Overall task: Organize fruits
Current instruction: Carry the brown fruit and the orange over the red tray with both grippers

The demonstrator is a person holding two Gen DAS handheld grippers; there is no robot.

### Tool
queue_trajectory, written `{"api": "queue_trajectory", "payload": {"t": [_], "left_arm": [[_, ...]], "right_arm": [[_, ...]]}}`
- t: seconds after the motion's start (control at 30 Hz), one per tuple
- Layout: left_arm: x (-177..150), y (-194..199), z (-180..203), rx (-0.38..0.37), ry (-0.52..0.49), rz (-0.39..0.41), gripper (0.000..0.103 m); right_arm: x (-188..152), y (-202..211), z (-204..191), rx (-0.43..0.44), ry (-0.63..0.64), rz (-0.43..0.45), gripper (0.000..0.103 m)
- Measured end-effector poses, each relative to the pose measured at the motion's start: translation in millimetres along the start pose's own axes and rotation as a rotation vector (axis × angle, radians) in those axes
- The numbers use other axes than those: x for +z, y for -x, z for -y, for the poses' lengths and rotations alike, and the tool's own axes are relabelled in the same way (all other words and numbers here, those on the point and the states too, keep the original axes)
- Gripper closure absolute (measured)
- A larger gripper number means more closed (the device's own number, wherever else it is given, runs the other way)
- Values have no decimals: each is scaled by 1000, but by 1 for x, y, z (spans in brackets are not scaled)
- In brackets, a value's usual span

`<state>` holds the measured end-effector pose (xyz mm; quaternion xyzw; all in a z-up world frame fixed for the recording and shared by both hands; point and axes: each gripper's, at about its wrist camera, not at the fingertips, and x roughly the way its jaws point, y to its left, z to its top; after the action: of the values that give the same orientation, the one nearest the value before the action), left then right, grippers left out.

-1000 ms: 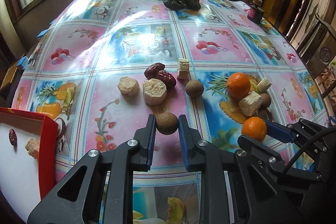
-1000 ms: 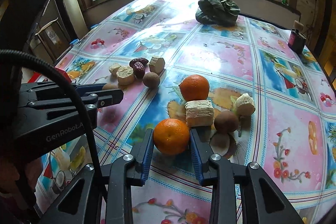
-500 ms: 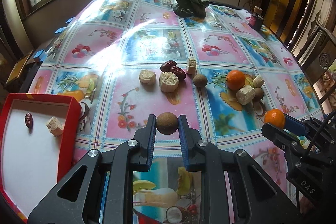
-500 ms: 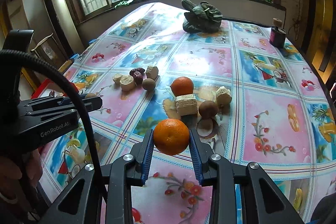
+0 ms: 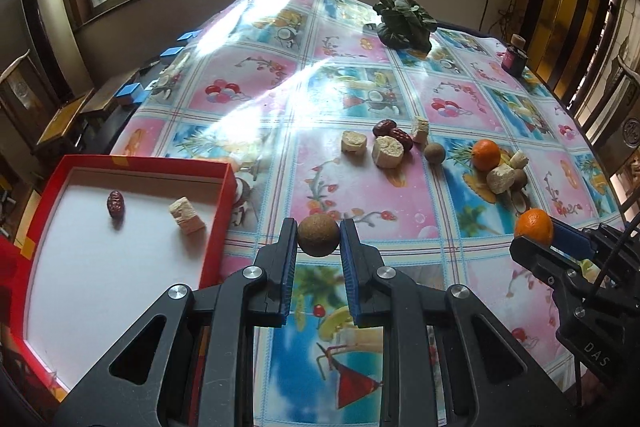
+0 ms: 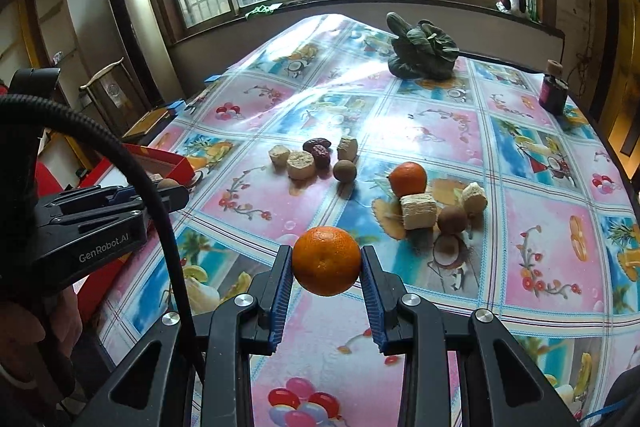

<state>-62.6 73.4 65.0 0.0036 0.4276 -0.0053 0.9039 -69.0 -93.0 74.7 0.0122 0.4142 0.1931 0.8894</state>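
Beside table edge point(image 5: 132, 131), red tray point(image 5: 216, 227) adjoins left claw point(image 5: 319, 239) gripping brown fruit point(image 5: 319, 235).

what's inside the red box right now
In the red box: one dark red date and one pale cut chunk. Its near corner is hidden behind the left gripper.

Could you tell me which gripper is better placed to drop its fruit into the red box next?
Left, probably. The left gripper, shut on the brown fruit, is right beside the red box; the right gripper, holding the orange, is farther away.
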Motion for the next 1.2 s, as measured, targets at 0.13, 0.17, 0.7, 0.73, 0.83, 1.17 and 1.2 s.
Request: {"api": "queue_trajectory", "payload": {"t": [0.13,0.17,0.7,0.73,0.83,1.17,1.2], "left_arm": [[-3,4,-16,19,17,4,82],[-4,5,-21,24,22,6,82],[-11,11,-85,94,104,9,82],[-12,10,-89,99,110,7,82],[-14,9,-102,114,126,2,82],[-18,-2,-146,172,184,-23,82],[-19,-3,-150,177,189,-26,82]], "right_arm": [[2,-4,-16,20,25,-4,71],[3,-5,-21,24,33,-6,71],[19,-31,-90,102,163,-40,71],[20,-32,-95,106,171,-40,71],[24,-38,-108,126,193,-45,71],[40,-64,-152,188,264,-62,71],[40,-66,-156,195,270,-65,71]]}}
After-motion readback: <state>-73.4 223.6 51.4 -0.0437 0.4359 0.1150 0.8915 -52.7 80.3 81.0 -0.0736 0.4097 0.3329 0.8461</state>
